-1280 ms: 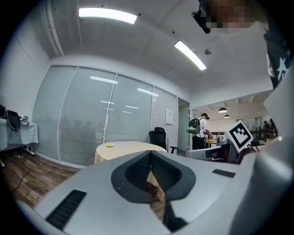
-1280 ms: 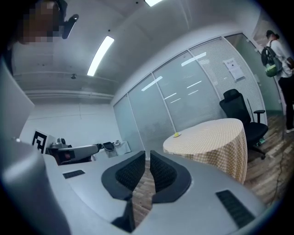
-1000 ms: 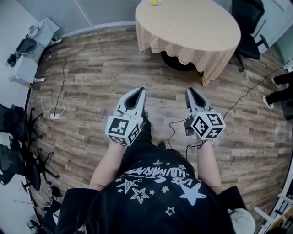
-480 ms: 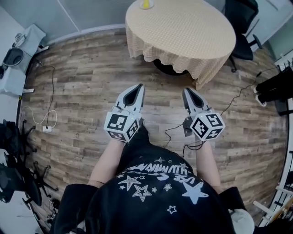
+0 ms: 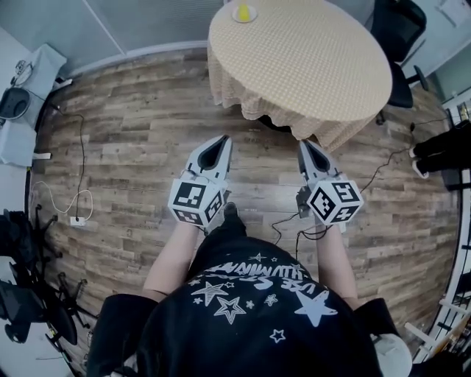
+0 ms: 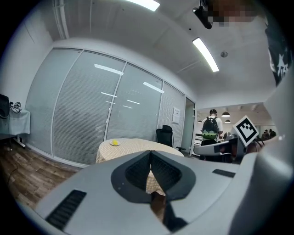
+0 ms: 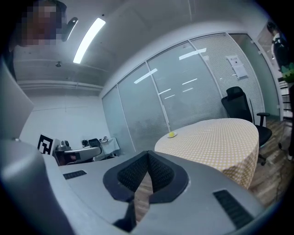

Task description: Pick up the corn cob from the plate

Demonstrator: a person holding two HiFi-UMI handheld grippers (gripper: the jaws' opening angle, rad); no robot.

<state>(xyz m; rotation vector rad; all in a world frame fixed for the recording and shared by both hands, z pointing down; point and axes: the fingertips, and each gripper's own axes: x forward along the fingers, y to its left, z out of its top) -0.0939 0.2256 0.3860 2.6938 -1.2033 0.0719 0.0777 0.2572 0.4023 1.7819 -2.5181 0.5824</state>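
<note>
Well ahead, corn cob (image 5: 243,11) on its plate (image 5: 252,15), at the far edge of the bench (image 5: 309,62).
Left hand-held gripper (image 5: 222,138) and right hand-held gripper (image 5: 303,143) sit short of the bench, above wood floor (image 5: 140,147), jaws together on nothing; the right's have just closed.

A floor of grey-brown wooden planks (image 5: 147,125) is laid throughout, and on it a round table (image 5: 309,59) draped in a yellow-and-white checked cloth is set, with a black office chair (image 5: 391,26) placed just beside its far right edge. The far side of the room is closed off by a wall of glass panels (image 6: 82,114) backed with pale blinds and divided by thin frames, and the white ceiling (image 7: 138,27) is lit by 2 long strip lights (image 6: 205,54). At the left edge a small table covered in pale cloth (image 5: 18,143) is seen, and thin cables (image 5: 81,162) are trailed over the planks near it.
</note>
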